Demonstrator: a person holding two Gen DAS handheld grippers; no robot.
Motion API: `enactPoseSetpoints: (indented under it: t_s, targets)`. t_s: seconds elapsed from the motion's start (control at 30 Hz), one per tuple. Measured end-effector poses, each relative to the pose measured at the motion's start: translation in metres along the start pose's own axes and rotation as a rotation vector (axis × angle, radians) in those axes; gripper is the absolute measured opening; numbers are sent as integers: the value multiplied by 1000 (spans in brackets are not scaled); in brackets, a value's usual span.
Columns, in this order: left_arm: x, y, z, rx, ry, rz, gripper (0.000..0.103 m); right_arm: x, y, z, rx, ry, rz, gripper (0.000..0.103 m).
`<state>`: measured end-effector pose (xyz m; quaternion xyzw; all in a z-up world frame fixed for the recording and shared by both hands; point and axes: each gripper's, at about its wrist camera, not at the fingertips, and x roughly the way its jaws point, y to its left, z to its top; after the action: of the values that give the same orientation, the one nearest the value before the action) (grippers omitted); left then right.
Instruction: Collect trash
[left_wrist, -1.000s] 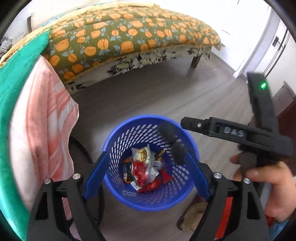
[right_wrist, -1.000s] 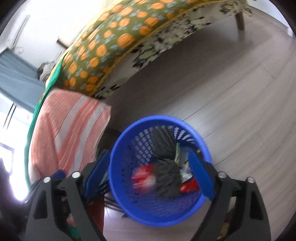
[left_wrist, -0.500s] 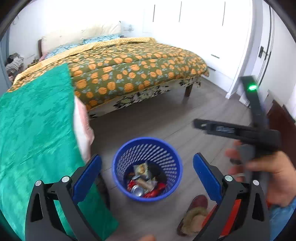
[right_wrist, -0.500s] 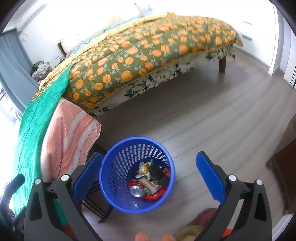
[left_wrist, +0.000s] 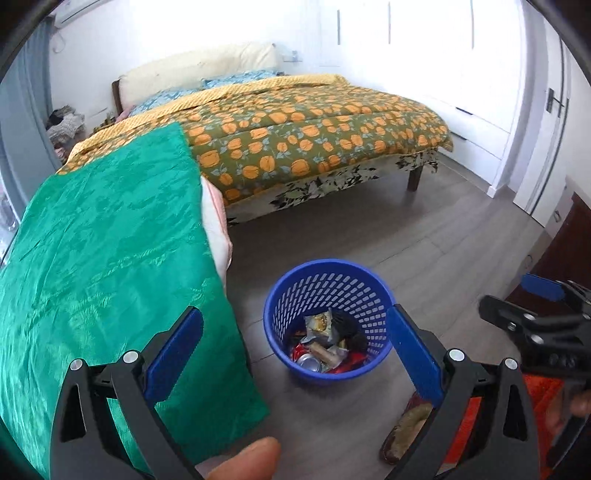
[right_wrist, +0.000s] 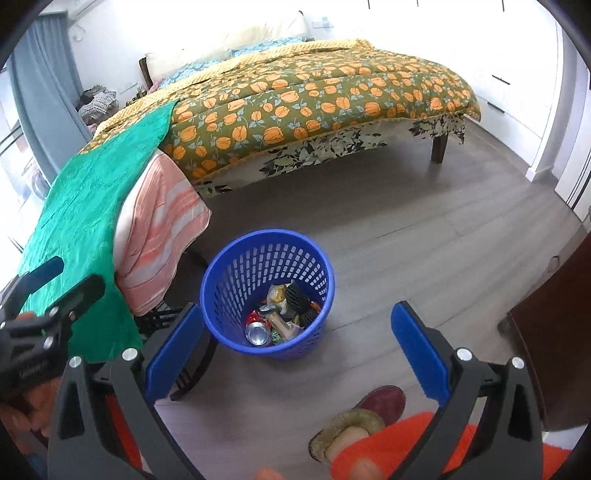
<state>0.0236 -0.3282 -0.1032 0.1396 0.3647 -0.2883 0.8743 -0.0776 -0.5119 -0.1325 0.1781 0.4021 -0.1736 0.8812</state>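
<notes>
The left hand-held gripper (left_wrist: 295, 350) hangs above the wooden floor (left_wrist: 424, 236) with its blue-padded jaws spread wide and nothing between them; its jaws have just been opening. The right hand-held gripper (right_wrist: 295, 350) is likewise wide apart and empty, and its jaws have also just been opening. Each gripper shows in the other's view: the right one at the right edge of the left wrist view (left_wrist: 532, 325), the left one at the left edge of the right wrist view (right_wrist: 48, 306).

The blue basket (right_wrist: 218, 295) stands upright on the floor, below and ahead of both grippers and touched by neither. The trash (right_wrist: 277, 314) lies at its bottom: a silver can (right_wrist: 258, 333), crumpled snack wrappers (left_wrist: 319, 325) and some red scraps.

Just left of the basket, a green cloth (left_wrist: 110, 258) and a pink striped cloth (right_wrist: 162, 236) hang over a dark frame. Beyond them is a bed (right_wrist: 314, 92) with an orange-flowered cover. Near the bottom of the right wrist view a foot in a slipper (right_wrist: 354, 424) rests on the floor, beside an orange trouser leg (right_wrist: 406, 443). A fingertip (left_wrist: 247, 458) shows at the lower edge of the left wrist view.
</notes>
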Motion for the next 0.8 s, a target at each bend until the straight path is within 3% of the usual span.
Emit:
enactPoseSetpoints:
  t_s: [0.17,0.33,0.8]
  targets:
    - [-1,-1,0,-19,40,-40,98,-6,1,-6,-22,-10,4,98]
    - [0,-9,-3,-1,61,5,98,-10,5,-7,-61,-28,-10,98]
    - [4,-3,-4,1,95,14,98,-9,17,-9,-91,-7,46,98]
